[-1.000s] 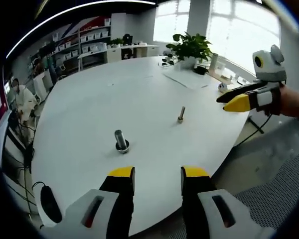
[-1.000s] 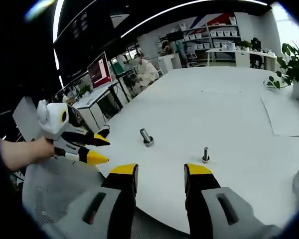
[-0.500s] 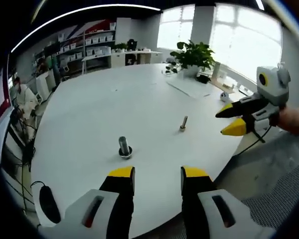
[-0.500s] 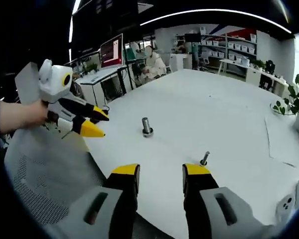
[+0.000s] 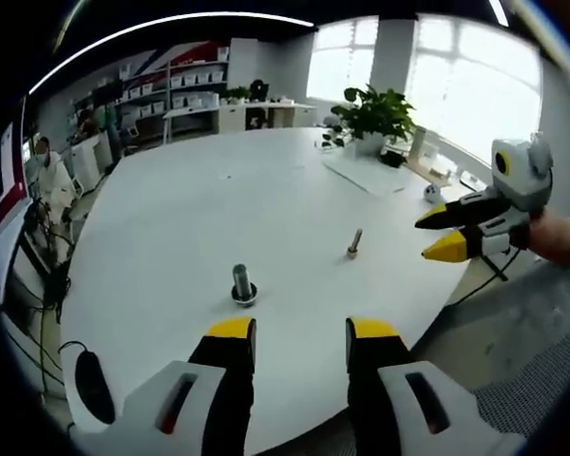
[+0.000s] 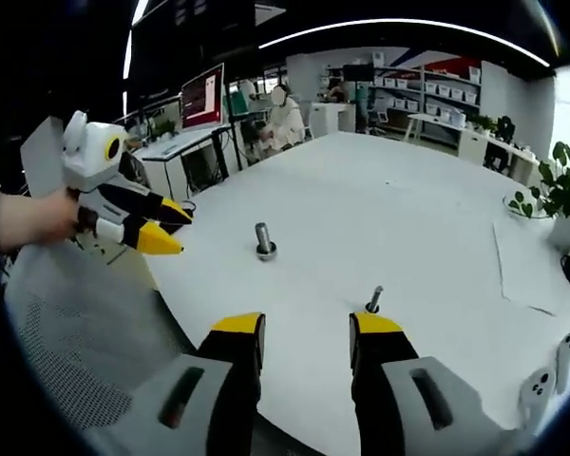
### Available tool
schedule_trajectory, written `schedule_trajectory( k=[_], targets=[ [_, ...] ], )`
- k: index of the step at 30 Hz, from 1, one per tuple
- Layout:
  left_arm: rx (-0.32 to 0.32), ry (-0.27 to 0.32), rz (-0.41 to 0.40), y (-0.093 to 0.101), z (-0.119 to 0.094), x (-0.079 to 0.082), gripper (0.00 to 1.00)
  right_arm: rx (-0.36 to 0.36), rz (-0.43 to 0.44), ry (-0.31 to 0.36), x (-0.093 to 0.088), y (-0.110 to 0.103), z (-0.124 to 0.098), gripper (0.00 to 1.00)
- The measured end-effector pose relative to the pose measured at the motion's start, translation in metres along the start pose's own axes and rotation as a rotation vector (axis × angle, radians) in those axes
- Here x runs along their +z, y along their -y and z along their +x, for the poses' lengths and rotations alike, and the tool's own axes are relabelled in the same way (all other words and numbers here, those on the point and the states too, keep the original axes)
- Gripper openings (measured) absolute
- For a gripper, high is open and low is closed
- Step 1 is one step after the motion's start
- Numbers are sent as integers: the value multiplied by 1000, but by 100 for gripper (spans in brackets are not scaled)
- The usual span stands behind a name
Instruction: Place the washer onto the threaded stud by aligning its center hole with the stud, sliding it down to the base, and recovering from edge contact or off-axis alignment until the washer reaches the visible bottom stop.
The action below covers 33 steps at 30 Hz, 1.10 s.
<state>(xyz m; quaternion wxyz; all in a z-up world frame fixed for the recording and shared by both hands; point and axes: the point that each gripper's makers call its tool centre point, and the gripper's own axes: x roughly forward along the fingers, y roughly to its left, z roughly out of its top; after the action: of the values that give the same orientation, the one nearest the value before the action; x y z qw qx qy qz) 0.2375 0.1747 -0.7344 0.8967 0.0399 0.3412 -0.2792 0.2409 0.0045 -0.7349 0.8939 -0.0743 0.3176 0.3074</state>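
The left gripper (image 5: 292, 334) hangs over the near edge of a round white worktop (image 5: 218, 199), jaws apart and holding nothing. Ahead of it on the worktop stands a thick stud (image 5: 242, 283) with a washer (image 5: 244, 298) around its foot, resting on the surface. Well apart to the right stands a thin bolt (image 5: 354, 243), upright. The right gripper (image 5: 442, 233) is beyond the worktop's right edge, held in a hand (image 5: 557, 237), its yellow-tipped jaws apart with nothing between them.

In the right gripper view, the right gripper (image 6: 296, 335) points across the worktop (image 6: 399, 218) with the bolt (image 6: 372, 300) just ahead of its right jaw and the stud (image 6: 264, 239) farther off to the left. A plant (image 5: 372, 97) stands at the far side.
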Motion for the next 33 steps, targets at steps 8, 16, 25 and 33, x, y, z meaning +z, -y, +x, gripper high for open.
schedule_trajectory(
  k=[8,16,25,33],
  targets=[
    [7,1,-6,-3,0,1,36,-12,3,-6,-1,3,1,38],
    [7,12,-11,-3,-2,3,36,-21,9,-7,-2,6,0,38],
    [10,10,-18,-4,-2,3,36,-28,15,-17,-4,9,2,38],
    [7,6,-25,-4,0,2,36,-34,27,-19,-5,11,1,38]
  ],
)
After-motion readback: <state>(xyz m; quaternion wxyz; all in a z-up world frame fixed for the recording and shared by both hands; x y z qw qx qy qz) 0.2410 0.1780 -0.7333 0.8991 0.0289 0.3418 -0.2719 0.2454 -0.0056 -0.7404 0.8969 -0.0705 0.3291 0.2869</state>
